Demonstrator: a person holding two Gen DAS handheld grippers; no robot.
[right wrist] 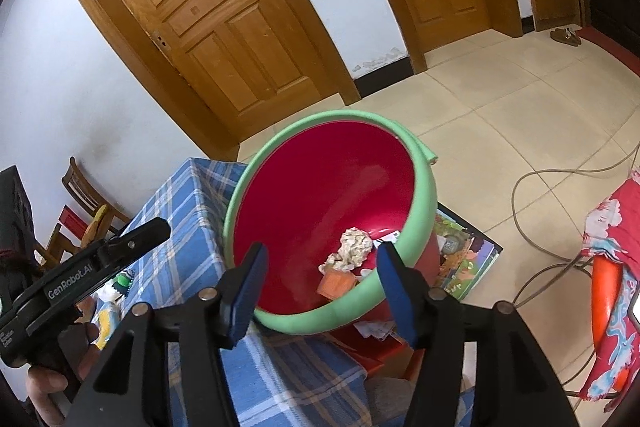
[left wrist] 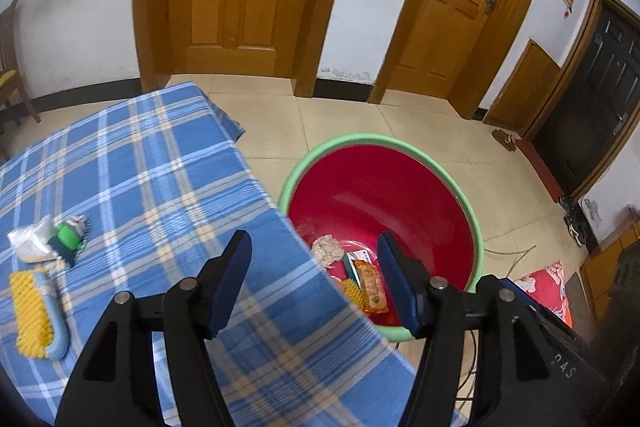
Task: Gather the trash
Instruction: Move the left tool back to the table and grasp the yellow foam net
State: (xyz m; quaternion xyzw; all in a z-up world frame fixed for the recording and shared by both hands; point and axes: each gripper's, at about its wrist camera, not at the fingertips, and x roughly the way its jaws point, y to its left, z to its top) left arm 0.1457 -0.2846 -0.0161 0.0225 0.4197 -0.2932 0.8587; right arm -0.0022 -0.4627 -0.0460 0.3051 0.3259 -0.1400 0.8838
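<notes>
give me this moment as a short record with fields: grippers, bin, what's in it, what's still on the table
left gripper: open, nothing between the jaws, over the table edge
right gripper: open, nothing between the jaws, above the bin
bin: red tub with a green rim, on the floor beside the table
in the bin: crumpled paper, orange snack packet, a small box
table: blue plaid cloth
still on the table: yellow brush, white bag, green item

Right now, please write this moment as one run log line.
left tongs: open, empty | right tongs: open, empty | red basin: holds wrappers, crumpled paper | brush: on table
</notes>
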